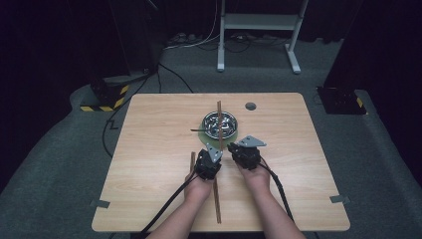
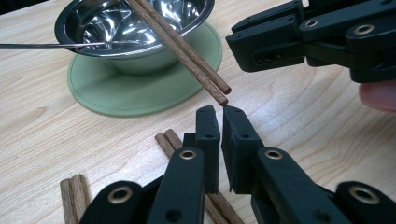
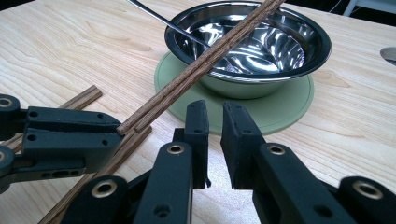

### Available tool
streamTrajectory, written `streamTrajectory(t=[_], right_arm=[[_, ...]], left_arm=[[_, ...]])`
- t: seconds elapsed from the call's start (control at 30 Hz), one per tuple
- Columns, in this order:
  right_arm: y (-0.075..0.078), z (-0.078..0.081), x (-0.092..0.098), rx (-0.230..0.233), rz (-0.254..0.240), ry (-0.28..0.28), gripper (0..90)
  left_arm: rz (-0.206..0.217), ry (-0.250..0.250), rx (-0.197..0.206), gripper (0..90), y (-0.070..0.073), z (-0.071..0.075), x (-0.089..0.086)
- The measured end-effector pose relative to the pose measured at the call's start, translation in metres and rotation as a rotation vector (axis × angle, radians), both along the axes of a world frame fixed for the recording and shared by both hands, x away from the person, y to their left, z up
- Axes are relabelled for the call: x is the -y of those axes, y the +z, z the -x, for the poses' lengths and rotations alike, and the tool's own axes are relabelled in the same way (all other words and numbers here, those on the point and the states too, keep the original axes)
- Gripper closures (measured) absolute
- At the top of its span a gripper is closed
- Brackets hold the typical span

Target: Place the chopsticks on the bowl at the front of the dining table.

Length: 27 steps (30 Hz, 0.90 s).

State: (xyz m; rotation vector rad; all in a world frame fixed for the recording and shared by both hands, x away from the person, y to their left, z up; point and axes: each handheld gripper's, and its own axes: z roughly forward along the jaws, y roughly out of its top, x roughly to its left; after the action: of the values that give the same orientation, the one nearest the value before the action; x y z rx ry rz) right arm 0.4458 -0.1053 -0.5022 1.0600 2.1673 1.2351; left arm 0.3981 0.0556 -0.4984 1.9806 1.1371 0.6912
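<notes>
A steel bowl [image 1: 220,124] [image 2: 135,28] [image 3: 252,42] stands on a round green mat [image 2: 116,93] [image 3: 280,107] at the table's middle. A pair of wooden chopsticks [image 1: 219,112] [image 2: 187,51] [image 3: 196,70] lies across the bowl's rim, its near end just ahead of my left gripper [image 1: 213,149] [image 2: 219,114]. That gripper is shut with nothing in it. Under it lies a second pair [image 1: 216,199] [image 2: 168,142]. A shorter-looking third pair [image 1: 192,162] [image 2: 74,196] [image 3: 84,99] lies to its left. My right gripper [image 1: 232,147] [image 3: 215,109] is shut and empty, pointing at the mat.
A thin metal handle [image 1: 196,130] [image 2: 42,45] [image 3: 154,16] sticks out of the bowl to the left. A grey round plug [image 1: 250,106] sits in the tabletop behind the bowl. A white metal stand [image 1: 259,22] and cables are on the floor beyond the table.
</notes>
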Motion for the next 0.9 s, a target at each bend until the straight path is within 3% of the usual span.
streamTrajectory(t=[0.6,0.9], right_arm=[[-0.0003,-0.0003,0.0001,-0.002,-0.002,0.001,80.2],[-0.0007,-0.0006,0.0004,-0.01,-0.003,0.006,79.9]], left_arm=[[-0.017,-0.005,-0.013,84.0,0.0007,-0.0029,0.0036],[-0.024,0.004,-0.014,82.2,0.002,-0.0019,-0.0033]])
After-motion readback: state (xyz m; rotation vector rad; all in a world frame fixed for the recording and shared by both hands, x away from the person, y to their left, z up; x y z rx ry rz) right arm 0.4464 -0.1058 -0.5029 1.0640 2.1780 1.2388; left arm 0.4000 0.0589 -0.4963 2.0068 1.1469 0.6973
